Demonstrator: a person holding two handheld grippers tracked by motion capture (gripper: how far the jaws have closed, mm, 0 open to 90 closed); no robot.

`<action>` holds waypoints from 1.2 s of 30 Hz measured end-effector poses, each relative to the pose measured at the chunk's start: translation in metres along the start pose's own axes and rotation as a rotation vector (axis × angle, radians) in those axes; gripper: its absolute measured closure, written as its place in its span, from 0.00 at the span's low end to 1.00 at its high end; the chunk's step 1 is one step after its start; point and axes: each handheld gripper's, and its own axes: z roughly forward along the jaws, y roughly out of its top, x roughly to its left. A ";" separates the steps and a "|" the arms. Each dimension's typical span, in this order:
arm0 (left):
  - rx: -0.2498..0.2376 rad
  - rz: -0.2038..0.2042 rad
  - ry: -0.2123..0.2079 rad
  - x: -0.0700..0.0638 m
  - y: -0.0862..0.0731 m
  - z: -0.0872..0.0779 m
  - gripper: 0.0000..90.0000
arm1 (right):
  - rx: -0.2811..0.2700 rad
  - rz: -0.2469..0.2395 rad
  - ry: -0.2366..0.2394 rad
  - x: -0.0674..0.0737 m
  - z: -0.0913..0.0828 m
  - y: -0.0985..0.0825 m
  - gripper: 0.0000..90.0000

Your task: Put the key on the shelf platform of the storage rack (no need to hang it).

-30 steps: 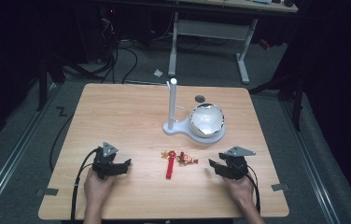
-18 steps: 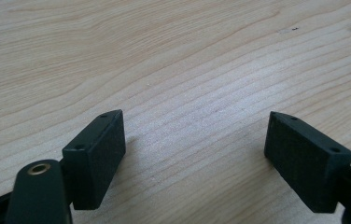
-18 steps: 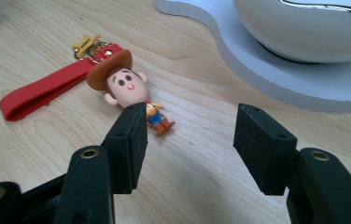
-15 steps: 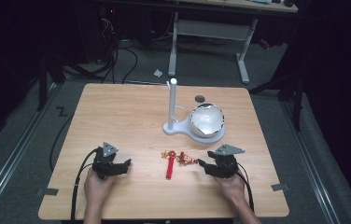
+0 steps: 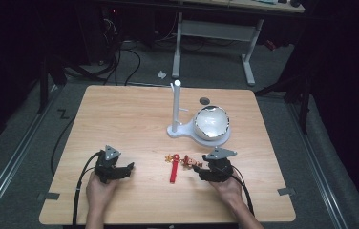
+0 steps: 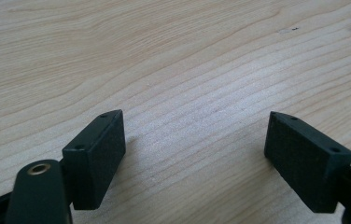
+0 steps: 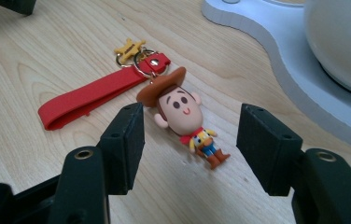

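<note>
Reaching for the keychain (image 7: 178, 109) looks like the step in hand, and the work seems barely begun: the small cowboy figure lies flat on the table (image 5: 120, 119), untouched, with nothing lifted or hung yet. The white stand (image 5: 176, 107) with its upright post rises farther back on the table, beside a white dome (image 5: 211, 122) on the same base; if the keychain is meant to go on that post, which I can only guess, then the grasp, the lift and the placing are all left to do.

The right gripper (image 7: 190, 135) has its jaws wide apart, and the figure lies on the wood between them, hat end away from the gripper and boots toward it. Neither jaw touches it. The red strap (image 7: 94, 95) runs off to one side from the ring at the hat, past the jaw on that side, with a small yellow star charm (image 7: 129, 46) at the ring. From above, the right gripper (image 5: 205, 172) sits just beside the keychain (image 5: 183, 161), near the table's front edge.

The left gripper (image 6: 194, 144) also has its jaws spread apart, over bare wood, well apart from the keychain.
</note>
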 end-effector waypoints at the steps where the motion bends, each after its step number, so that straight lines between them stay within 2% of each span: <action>1: 0.000 0.000 0.000 0.000 0.000 0.000 0.23 | -0.003 -0.003 0.005 0.000 0.001 0.001 0.46; 13: 0.001 0.000 0.000 0.000 0.000 0.000 0.23 | 0.032 -0.054 0.027 0.008 0.020 0.012 0.42; 25: 0.000 0.000 -0.001 0.000 0.000 0.000 0.23 | 0.080 -0.068 0.047 0.008 0.042 0.017 0.40; 33: 0.000 0.000 0.000 0.000 0.000 0.000 0.23 | 0.098 -0.082 0.039 0.007 0.052 0.015 0.44; 36: 0.000 0.000 0.000 0.000 0.000 0.000 0.23 | 0.089 -0.081 0.037 0.006 0.052 0.015 0.50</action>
